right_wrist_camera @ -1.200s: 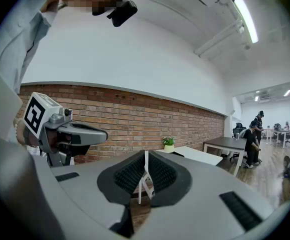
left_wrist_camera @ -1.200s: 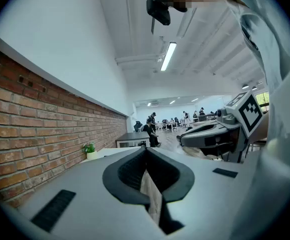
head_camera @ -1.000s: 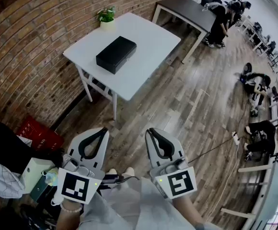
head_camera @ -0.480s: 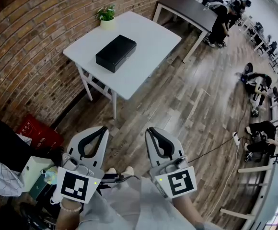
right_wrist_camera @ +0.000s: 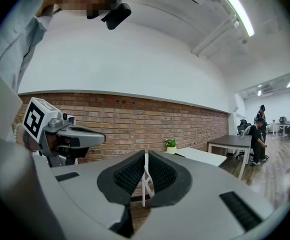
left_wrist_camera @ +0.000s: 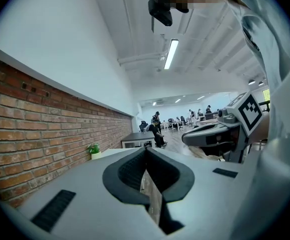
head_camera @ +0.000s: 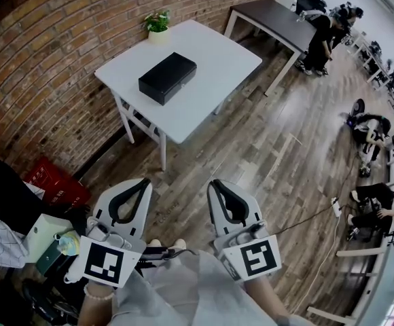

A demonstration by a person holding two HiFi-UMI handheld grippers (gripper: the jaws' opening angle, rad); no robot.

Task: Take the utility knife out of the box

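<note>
A closed black box [head_camera: 166, 77] lies on a white table [head_camera: 210, 60] by the brick wall, far ahead of both grippers. No utility knife shows in any view. My left gripper [head_camera: 145, 183] is held low in the head view, over the wooden floor, shut with nothing between its pads. My right gripper [head_camera: 214, 183] is beside it, also shut and holding nothing. In the left gripper view the left gripper [left_wrist_camera: 146, 149] points level toward the table, and the right gripper [left_wrist_camera: 220, 134] shows at its side. The right gripper [right_wrist_camera: 145, 154] faces the white table [right_wrist_camera: 200, 156].
A small potted plant [head_camera: 158, 25] stands at the table's far corner. A dark table [head_camera: 272, 15] stands beyond, with people around it. A red crate [head_camera: 54, 187] and bags sit at the left by the wall. A cable [head_camera: 306, 216] crosses the floor at the right.
The head view has shifted a little, so the table and box sit slightly further right. Both grippers stay shut in nearly the same places.
</note>
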